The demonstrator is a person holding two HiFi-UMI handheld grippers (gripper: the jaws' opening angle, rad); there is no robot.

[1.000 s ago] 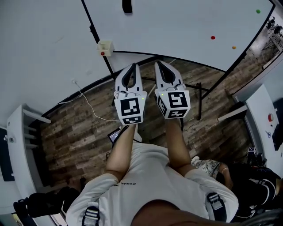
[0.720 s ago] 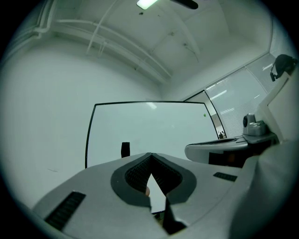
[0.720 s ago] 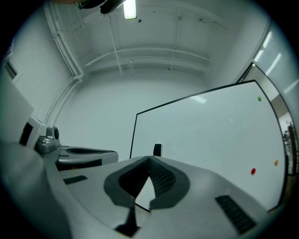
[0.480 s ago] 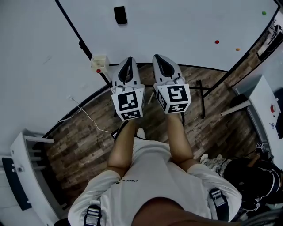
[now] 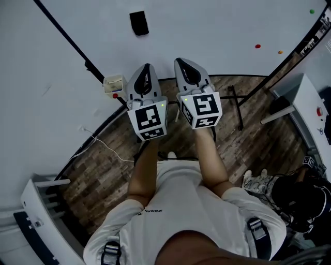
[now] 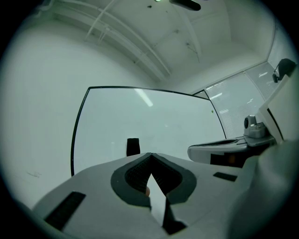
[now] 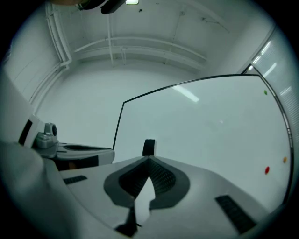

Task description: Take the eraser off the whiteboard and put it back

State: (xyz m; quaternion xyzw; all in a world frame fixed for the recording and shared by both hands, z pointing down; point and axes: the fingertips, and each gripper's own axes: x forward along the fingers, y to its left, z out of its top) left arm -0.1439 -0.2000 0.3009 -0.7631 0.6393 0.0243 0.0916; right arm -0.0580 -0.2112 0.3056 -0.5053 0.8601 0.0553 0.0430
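A black eraser (image 5: 138, 23) sticks upright on the whiteboard (image 5: 217, 26), apart from both grippers. My left gripper (image 5: 146, 67) and right gripper (image 5: 182, 62) are held side by side, pointing at the board, both shut and empty. In the left gripper view the eraser (image 6: 133, 146) shows just left of the closed tips of the left gripper (image 6: 150, 154). The right gripper view has the eraser (image 7: 149, 147) straight above the closed tips of the right gripper (image 7: 149, 158).
Red (image 5: 257, 46), orange (image 5: 280, 52) and green (image 5: 312, 11) magnets dot the board's right side. A small box with a red button (image 5: 114, 84) sits by the board's black frame. A white cable (image 5: 103, 145) lies on the wooden floor; white furniture (image 5: 305, 114) stands at right.
The person has stepped toward the whiteboard. Both grippers moved forward together, and the eraser has come further into the head view.
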